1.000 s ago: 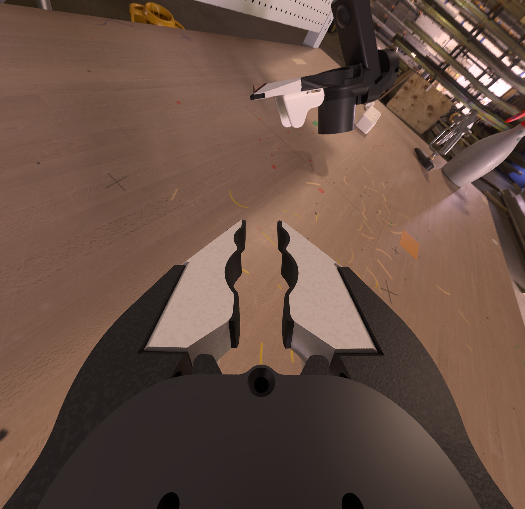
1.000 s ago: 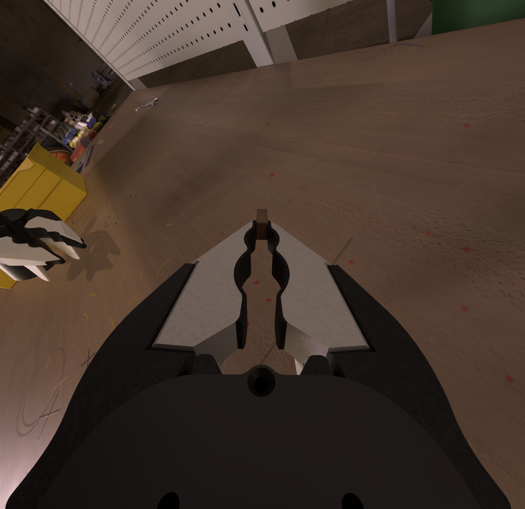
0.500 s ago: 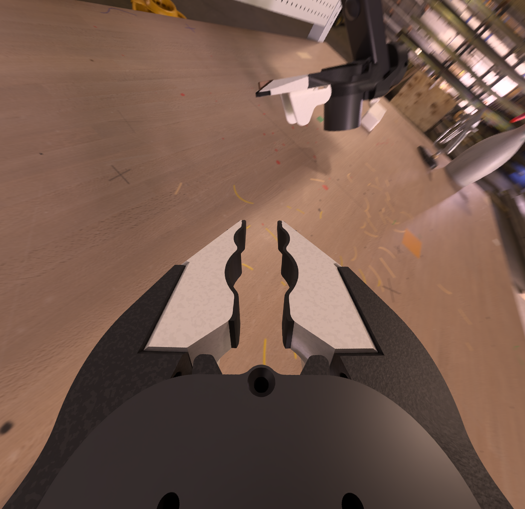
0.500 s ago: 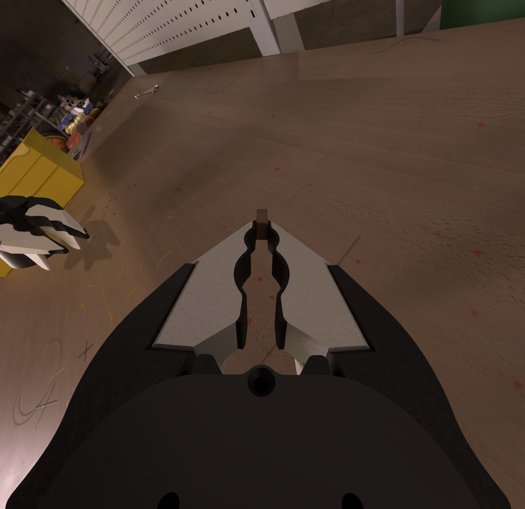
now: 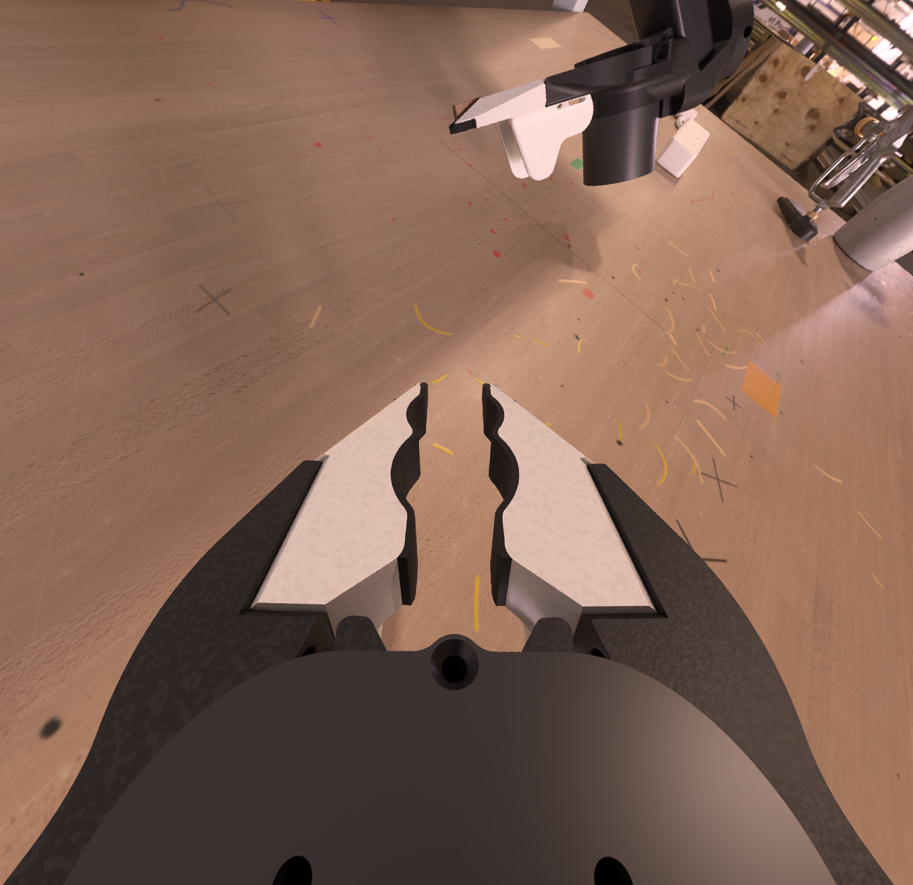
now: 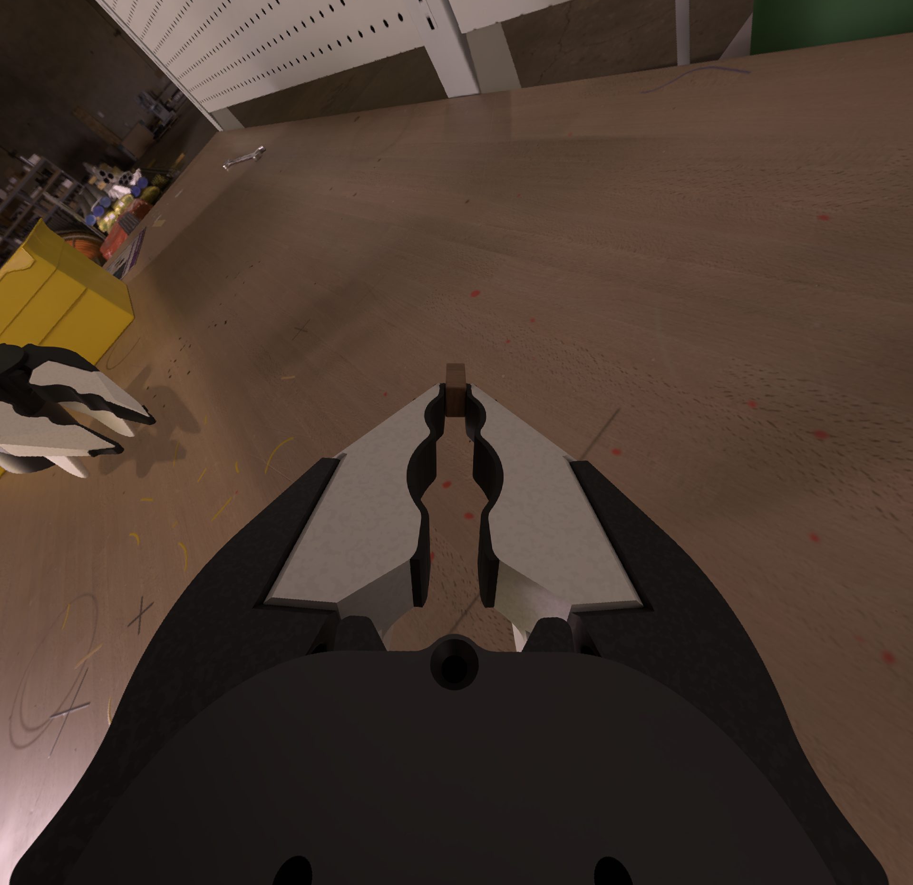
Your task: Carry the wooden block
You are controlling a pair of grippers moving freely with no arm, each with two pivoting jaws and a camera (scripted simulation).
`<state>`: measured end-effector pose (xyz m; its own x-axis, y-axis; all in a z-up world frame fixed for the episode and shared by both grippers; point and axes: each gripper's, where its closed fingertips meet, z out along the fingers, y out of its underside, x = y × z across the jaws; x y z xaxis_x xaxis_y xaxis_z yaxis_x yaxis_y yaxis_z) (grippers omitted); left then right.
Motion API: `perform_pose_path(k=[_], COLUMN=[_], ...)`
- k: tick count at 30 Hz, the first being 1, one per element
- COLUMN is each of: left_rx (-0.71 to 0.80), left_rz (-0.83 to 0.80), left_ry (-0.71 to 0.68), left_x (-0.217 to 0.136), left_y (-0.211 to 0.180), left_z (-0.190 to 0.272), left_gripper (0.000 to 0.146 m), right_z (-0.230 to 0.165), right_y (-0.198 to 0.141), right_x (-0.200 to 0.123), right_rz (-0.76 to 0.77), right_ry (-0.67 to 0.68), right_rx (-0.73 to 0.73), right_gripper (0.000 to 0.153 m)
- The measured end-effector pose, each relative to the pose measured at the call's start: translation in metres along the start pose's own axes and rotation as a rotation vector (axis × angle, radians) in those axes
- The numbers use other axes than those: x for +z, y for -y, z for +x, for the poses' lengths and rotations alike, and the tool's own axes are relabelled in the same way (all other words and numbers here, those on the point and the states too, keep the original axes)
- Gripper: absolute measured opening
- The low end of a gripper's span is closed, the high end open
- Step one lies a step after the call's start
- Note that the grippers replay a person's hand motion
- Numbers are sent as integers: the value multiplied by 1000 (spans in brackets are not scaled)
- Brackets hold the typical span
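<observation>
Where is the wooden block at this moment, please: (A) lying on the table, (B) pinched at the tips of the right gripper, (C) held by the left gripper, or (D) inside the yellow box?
B: the wooden block sits clamped between the fingertips of the right gripper, above the table, while the left gripper is open with nothing between its fingers.

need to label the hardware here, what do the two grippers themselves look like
Both match. The left gripper and right gripper each have a rounded, matt black body with a small round hole at its front edge, and two pale speckled wedge-shaped fingers lined with black, wavy-edged pads. No cables or markings show.
</observation>
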<state>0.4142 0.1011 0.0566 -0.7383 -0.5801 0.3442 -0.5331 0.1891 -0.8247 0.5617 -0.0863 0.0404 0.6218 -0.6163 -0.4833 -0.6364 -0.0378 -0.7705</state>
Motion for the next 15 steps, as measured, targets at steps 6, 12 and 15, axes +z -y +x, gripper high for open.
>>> perform_pose_path(k=[6,12,15], left_rx=[-28,-42,-20], left_rz=[11,20,4], left_ry=[-9,2,5], left_x=[-2,-4,-2], left_y=[2,3,0], left_z=[-2,-6,-4], left_gripper=[22,22,22], right_z=[0,0,0], right_y=[1,1,1], right_x=[0,-1,0], right_rz=[6,11,6], right_ry=[1,9,7], right_rx=[-4,8,4], right_gripper=[6,6,6])
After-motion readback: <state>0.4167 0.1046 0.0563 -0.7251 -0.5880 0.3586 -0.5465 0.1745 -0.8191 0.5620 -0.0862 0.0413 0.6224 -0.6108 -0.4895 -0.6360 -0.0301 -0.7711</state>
